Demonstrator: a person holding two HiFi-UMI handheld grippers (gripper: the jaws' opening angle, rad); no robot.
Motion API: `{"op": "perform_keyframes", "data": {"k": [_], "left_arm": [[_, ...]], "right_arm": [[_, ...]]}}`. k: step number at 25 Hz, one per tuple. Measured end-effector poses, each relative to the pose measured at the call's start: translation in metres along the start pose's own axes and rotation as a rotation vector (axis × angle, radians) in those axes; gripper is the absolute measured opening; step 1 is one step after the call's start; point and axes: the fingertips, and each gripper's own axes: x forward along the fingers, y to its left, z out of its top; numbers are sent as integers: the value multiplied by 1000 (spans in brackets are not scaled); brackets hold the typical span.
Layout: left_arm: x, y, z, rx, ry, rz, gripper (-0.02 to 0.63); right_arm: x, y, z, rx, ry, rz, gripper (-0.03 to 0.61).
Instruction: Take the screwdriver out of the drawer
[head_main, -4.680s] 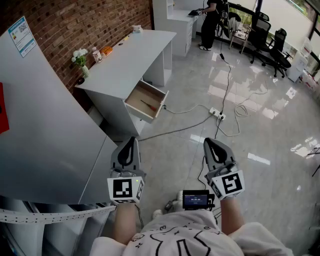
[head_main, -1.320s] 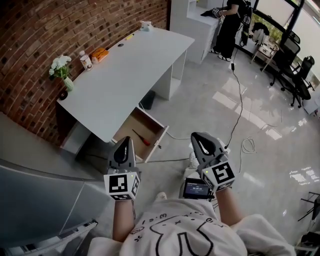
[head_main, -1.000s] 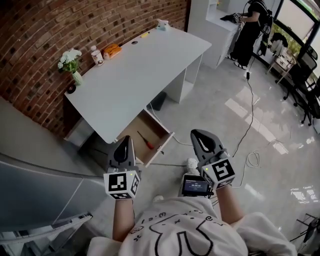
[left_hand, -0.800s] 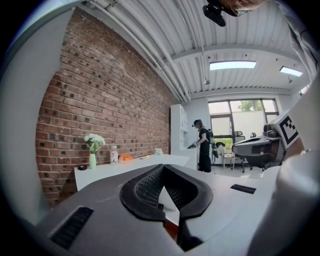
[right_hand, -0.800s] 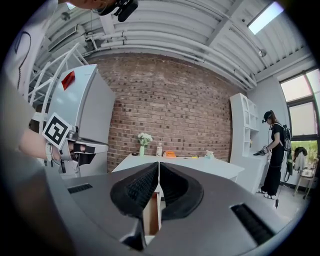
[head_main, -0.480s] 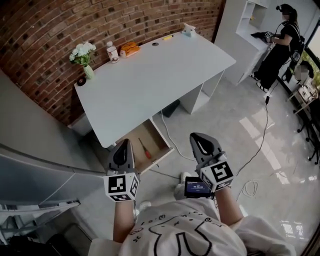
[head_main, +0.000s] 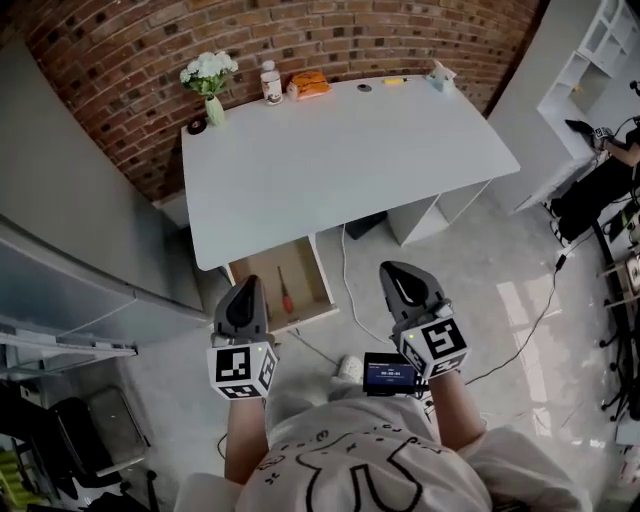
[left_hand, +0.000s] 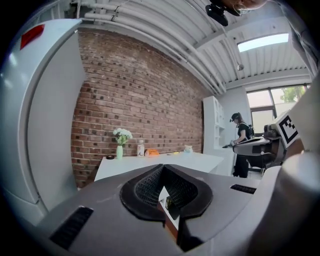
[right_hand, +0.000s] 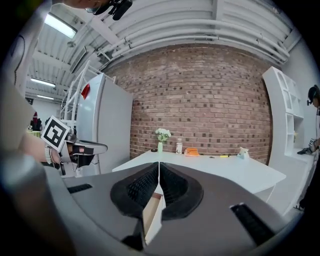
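A white desk (head_main: 350, 150) stands against the brick wall, and its wooden drawer (head_main: 258, 282) is pulled open below the front edge. In the drawer lies the screwdriver (head_main: 286, 291), red handle toward me. My left gripper (head_main: 248, 281) is shut and empty, its tip over the drawer's near left corner in the head view. My right gripper (head_main: 391, 268) is also shut and empty, over the floor to the right of the drawer. In the left gripper view the left gripper (left_hand: 162, 168) points at the desk top (left_hand: 155, 162); the right gripper (right_hand: 159, 164) does the same.
A vase of white flowers (head_main: 208, 82), a bottle (head_main: 269, 82) and an orange object (head_main: 311, 84) stand at the desk's back edge. A tall grey cabinet (head_main: 80, 230) is at the left. Cables (head_main: 345, 265) run on the floor. A person (head_main: 610, 165) stands far right.
The desk has swung round from slanted to square in front of me and come nearer. The drawer now lies just ahead of the left gripper. Both grippers stay shut.
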Motion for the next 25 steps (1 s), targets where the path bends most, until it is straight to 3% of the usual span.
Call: {"op": "perform_keyframes", "data": {"k": [10,25], "left_arm": [[-1,-5,-37,-62,63,131,12],[21,29,-76,-112,176,97,12]], "right_arm": [[23,-20,-23,-13,38,130,21],[67,-19,-54,15,157,99,21]]}}
